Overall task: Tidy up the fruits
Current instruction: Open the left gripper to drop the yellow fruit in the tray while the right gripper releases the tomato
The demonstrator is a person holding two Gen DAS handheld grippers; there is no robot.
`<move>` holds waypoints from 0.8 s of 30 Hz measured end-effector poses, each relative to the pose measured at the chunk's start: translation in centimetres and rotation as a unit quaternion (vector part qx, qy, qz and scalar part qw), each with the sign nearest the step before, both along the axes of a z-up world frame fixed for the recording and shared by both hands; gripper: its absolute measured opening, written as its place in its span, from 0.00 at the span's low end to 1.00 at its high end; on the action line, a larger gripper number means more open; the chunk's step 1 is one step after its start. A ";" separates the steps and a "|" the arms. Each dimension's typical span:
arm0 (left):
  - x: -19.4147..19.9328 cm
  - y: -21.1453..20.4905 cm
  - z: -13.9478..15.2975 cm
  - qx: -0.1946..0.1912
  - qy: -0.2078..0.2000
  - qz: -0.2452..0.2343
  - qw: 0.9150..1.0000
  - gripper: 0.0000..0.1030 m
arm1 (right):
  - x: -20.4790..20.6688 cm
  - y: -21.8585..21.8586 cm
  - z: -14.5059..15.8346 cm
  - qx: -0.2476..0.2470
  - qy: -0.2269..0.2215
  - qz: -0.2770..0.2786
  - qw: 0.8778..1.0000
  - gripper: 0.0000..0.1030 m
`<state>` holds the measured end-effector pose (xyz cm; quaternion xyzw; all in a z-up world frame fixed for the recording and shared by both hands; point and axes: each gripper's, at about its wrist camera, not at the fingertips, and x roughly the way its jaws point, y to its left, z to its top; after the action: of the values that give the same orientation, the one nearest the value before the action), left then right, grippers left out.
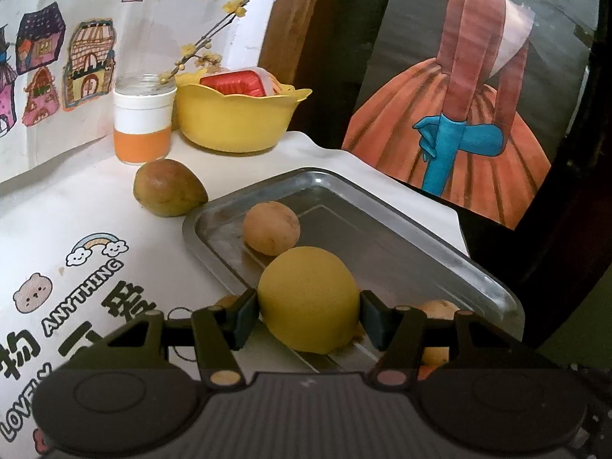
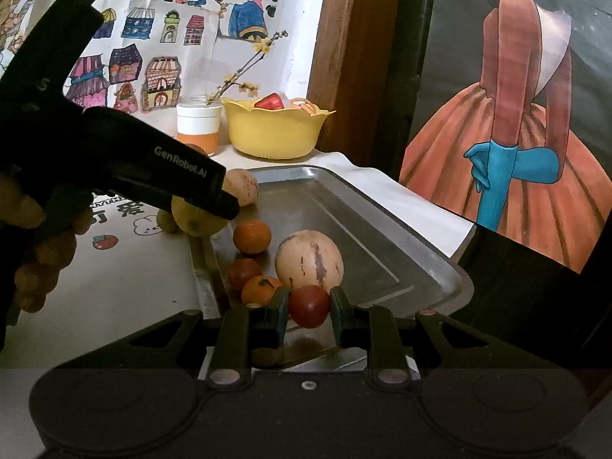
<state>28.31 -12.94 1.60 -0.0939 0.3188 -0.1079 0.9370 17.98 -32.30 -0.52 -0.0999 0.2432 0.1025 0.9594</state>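
Left tongs (image 1: 309, 317): clamped on a yellow lemon (image 1: 308, 298), one pad on each side, held over the near left edge of the metal tray (image 1: 420, 237). Right tongs (image 2: 309, 311): closed onto a red tomato (image 2: 309, 306) at the tray's near end; whether the tomato rests on the tray floor or is lifted cannot be determined.

Tray contents, right wrist view: a pale striped melon (image 2: 309, 260) just behind the tomato, an orange (image 2: 252, 236) further back, a second tomato (image 2: 244, 272) and a small tangerine (image 2: 259, 288) touching near the left rim, and a tan round fruit (image 2: 244, 185) at the far left corner.

Off the tray, on the white printed counter (image 1: 76, 222) cover: a brown-green pear (image 1: 168, 187), beside the far left corner (apparently touching the rim). Behind it stand an orange-and-white jar (image 1: 142, 118) holding a twig, and a yellow bowl (image 1: 233, 122).
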 end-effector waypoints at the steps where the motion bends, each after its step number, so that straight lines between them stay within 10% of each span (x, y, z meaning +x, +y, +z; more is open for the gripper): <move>1: 0.1 0.0 0.0 0.001 0.000 0.001 1.000 0.60 | 0.0 0.0 0.0 0.001 0.000 0.000 1.000 0.24; 24: 1.1 -1.4 -0.5 0.025 -0.005 0.006 1.000 0.60 | 0.5 -0.6 -0.7 0.017 0.008 -0.009 1.000 0.25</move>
<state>29.44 -14.31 1.07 -0.0719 0.3163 -0.0947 0.9412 18.47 -32.88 -1.20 -0.0804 0.2498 0.0987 0.9599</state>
